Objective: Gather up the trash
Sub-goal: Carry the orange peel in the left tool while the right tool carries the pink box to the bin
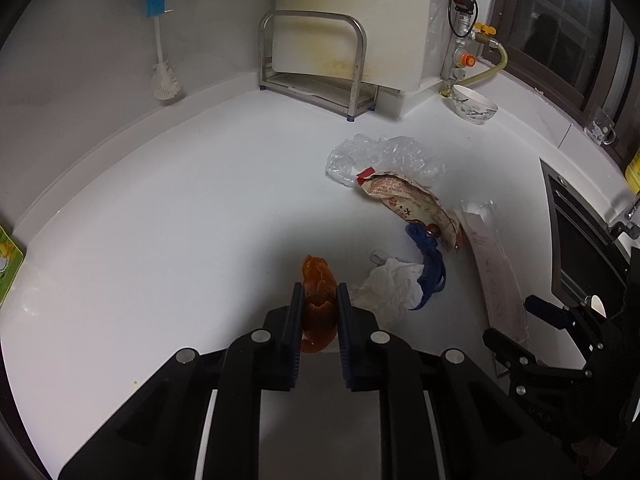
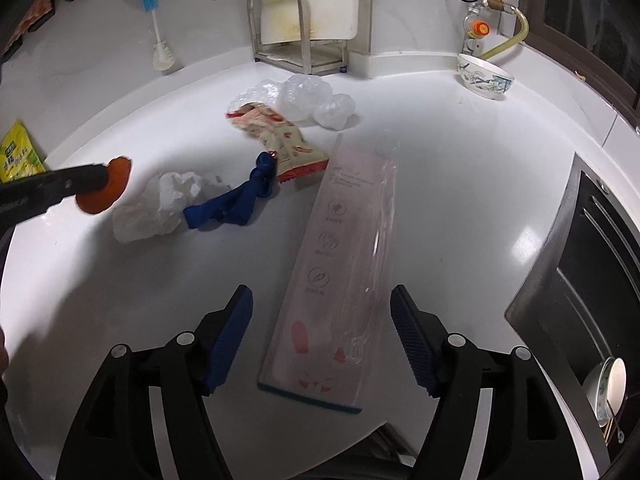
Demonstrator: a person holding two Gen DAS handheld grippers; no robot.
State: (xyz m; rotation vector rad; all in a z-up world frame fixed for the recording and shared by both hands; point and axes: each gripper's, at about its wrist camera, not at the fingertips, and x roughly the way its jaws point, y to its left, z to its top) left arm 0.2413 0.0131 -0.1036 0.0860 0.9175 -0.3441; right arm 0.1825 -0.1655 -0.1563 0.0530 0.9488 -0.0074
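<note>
My left gripper [image 1: 319,294] is shut on an orange peel [image 1: 317,280] and holds it above the white counter [image 1: 160,220]; the peel also shows in the right wrist view [image 2: 105,190]. My right gripper [image 2: 322,312] is open, its fingers on either side of a long clear-and-pink package [image 2: 340,276] lying flat near the counter's front edge. A crumpled white tissue [image 2: 156,204], a blue cloth strip [image 2: 236,200], a printed food wrapper [image 2: 288,142] and a clear plastic bag [image 2: 312,96] lie on the counter beyond.
A patterned bowl [image 2: 486,76] stands at the back right by gas pipes. A steel rack [image 2: 296,32] with a cutting board stands at the back. A brush [image 2: 160,44] leans on the wall. A sink [image 2: 600,280] with dishes is at the right. A yellow packet [image 2: 18,156] lies left.
</note>
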